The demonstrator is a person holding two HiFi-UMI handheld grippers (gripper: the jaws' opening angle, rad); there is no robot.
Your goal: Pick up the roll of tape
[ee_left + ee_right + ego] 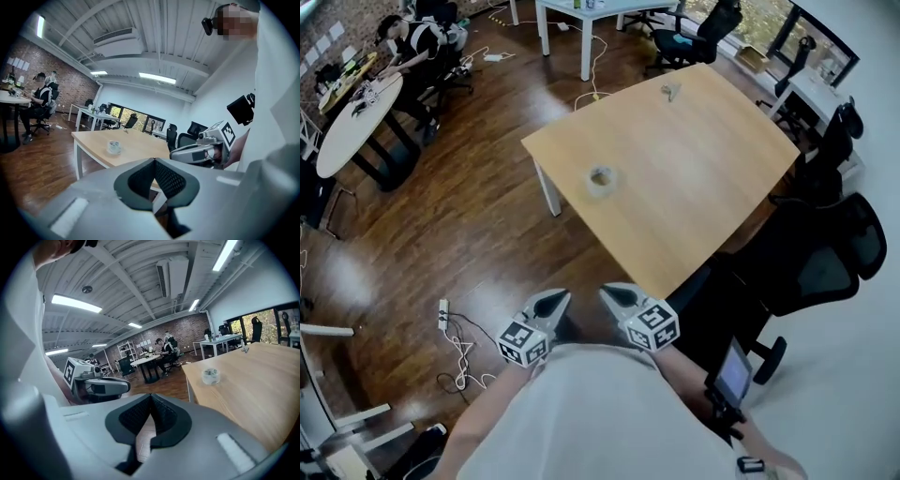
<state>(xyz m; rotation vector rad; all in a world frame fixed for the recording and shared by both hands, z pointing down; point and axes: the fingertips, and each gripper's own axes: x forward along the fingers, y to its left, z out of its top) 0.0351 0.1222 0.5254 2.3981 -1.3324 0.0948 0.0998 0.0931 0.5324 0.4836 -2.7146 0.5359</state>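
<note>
Wooden table [703,178] bears tape roll [601,178], small object [671,91].

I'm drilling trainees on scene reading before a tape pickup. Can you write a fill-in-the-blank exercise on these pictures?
1. The roll of tape lies on the wooden ___.
2. The left gripper and right gripper are both ___, with nothing between their fingers.
3. The office chairs beside it are ___ in colour.
Missing words: table; shut; black.
</note>
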